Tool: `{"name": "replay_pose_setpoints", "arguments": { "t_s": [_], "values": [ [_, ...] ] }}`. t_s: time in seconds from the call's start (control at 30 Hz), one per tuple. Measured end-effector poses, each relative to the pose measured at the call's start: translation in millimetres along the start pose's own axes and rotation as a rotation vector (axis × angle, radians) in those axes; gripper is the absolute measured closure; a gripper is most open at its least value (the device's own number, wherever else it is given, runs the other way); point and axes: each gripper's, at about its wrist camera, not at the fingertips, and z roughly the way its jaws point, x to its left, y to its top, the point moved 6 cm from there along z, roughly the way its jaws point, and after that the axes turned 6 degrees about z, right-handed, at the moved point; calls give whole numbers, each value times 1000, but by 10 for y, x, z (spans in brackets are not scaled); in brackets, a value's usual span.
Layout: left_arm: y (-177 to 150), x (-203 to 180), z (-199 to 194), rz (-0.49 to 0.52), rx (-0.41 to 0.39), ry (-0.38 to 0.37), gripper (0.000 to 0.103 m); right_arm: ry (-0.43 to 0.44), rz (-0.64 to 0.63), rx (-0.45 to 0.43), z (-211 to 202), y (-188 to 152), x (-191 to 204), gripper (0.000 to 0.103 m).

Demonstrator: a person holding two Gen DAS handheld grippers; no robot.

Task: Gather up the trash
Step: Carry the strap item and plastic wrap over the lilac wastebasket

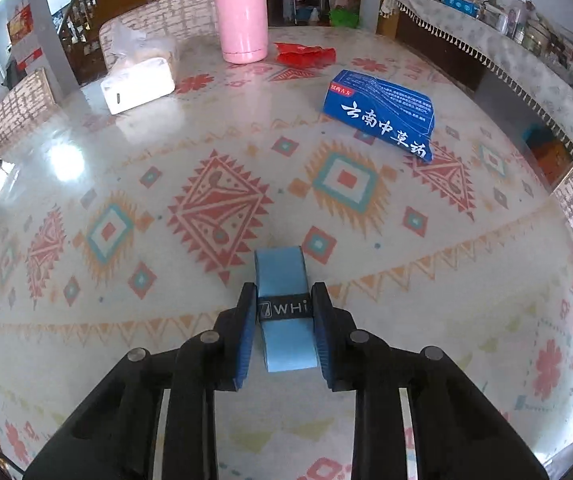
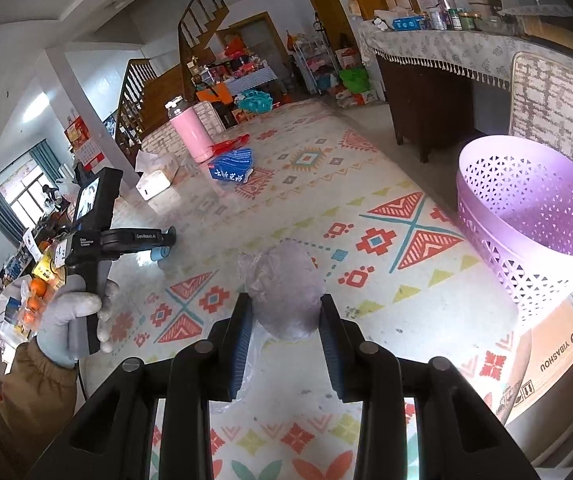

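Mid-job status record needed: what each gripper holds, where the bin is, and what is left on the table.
left gripper: shut on light blue roll with a black band, low over the table
right gripper: shut on crumpled plastic wad
bin: purple basket, right side of the table, nothing visible inside
trash left: blue box; red wrapper
other items: pink bottle; white tissue pack

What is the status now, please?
Left gripper shut on light blue tape roll. Right gripper shut on crumpled clear plastic ball. Purple perforated basket unobstructed.
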Motion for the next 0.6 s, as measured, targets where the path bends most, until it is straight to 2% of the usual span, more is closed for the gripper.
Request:
{"name": "replay_pose_setpoints", "arguments": {
  "t_s": [0.07, 0.13, 0.3, 0.4, 0.6],
  "values": [
    [-18, -12, -127, -9, -22, -15, 77, 4, 5, 3, 16, -3, -26, 66],
    [-28, -48, -336, 3, -68, 0, 77, 10, 14, 5, 33, 3, -47, 66],
    [-96, -308, -1054, 87, -226, 40, 77, 25, 30, 3, 45, 38, -96, 66],
    [-148, -500, -1345, 138, -287, 36, 77, 29, 33, -5, 23, 57, -114, 67],
    [-204, -817, -1640, 221, -363, 46, 77, 23, -9, -43, -99, 77, -45, 68]
  ]
}}
